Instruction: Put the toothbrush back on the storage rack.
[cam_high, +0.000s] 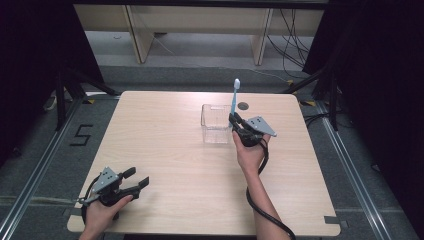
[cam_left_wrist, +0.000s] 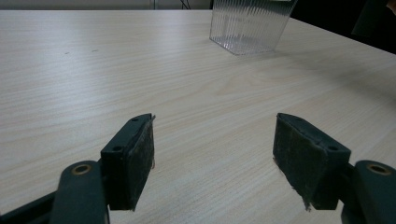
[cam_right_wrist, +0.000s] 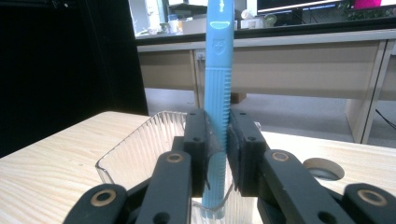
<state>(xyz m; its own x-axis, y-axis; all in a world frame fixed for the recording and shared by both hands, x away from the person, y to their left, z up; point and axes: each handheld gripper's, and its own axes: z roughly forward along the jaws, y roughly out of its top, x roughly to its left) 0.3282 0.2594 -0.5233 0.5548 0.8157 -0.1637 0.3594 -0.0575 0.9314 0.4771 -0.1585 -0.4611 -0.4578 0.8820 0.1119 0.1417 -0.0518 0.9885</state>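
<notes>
Standing upright at the right-hand rim of a clear ribbed plastic box (cam_high: 216, 124), a blue toothbrush (cam_high: 234, 102), pinched by the handle in the right hand-held gripper (cam_high: 234, 121), bristle head up. Lower end of the ribbed, rubbery handle down inside the box; whether touching the bottom, impossible to tell. Box square, open-topped, near the far middle of the pale wood-grain table (cam_high: 165, 150). Resting at the near left corner, the left hand-held gripper (cam_high: 140, 178), wide apart, holding nothing.
</notes>
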